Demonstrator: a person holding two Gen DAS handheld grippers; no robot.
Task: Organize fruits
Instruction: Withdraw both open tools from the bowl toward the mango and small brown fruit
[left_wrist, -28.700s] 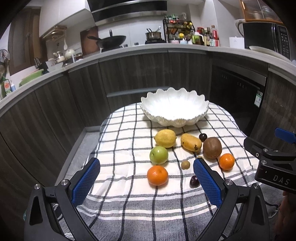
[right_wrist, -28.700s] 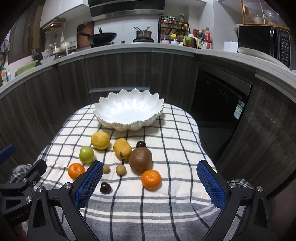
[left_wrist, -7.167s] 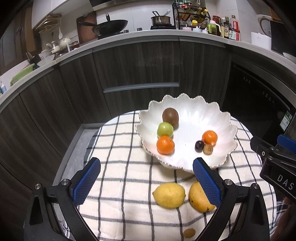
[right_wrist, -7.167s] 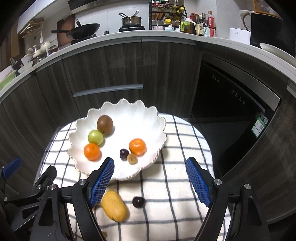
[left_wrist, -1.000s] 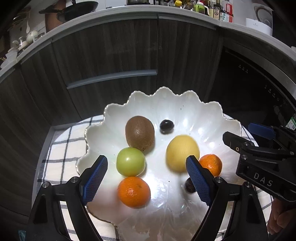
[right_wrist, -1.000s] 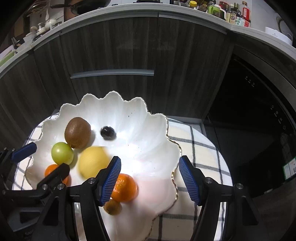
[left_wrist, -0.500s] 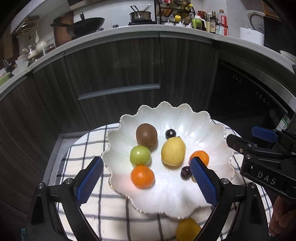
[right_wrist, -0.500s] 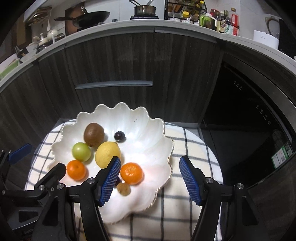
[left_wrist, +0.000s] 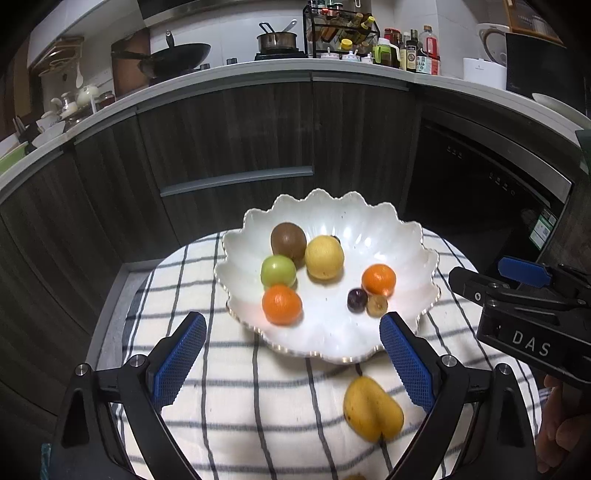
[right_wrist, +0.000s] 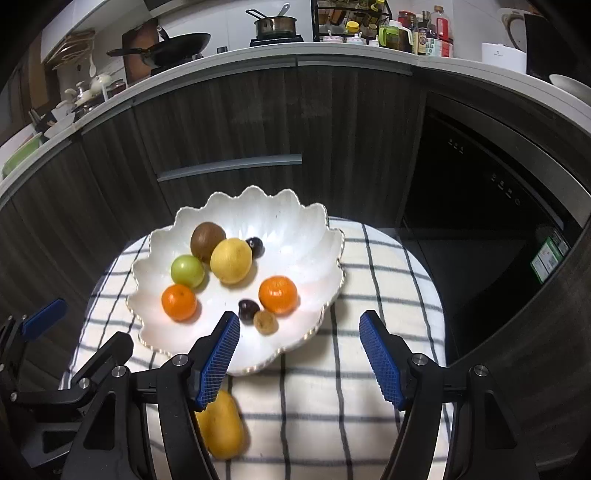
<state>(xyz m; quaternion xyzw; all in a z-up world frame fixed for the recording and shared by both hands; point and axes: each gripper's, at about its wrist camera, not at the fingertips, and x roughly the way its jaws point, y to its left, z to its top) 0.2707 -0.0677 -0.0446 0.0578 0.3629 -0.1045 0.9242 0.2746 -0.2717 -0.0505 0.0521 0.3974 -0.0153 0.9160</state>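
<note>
In the left wrist view the lemon (left_wrist: 324, 257) hides all but a sliver of a dark fruit (right_wrist: 255, 246) in the scalloped white bowl (left_wrist: 391, 229), and a small fruit at the bottom edge is cut off. Both the left gripper (left_wrist: 293, 360) and right gripper (right_wrist: 300, 354) hover above the bowl's near rim, jaws spread wide and empty. The mango (left_wrist: 372, 409) lies on the checked cloth (left_wrist: 229, 384) just outside the bowl, partly behind the right gripper's left finger (right_wrist: 218, 356).

Ahead of the left gripper (left_wrist: 291, 354), whose blue-padded jaws stand wide apart and empty, a scalloped white bowl (left_wrist: 399, 229) holds a kiwi (left_wrist: 288, 240), lemon (left_wrist: 324, 257), green apple (left_wrist: 277, 271) and two oranges (left_wrist: 281, 304). A mango (left_wrist: 371, 410) lies on the checked cloth (left_wrist: 229, 398) just inside the right jaw. The right gripper (left_wrist: 524, 299) enters from the right.
</note>
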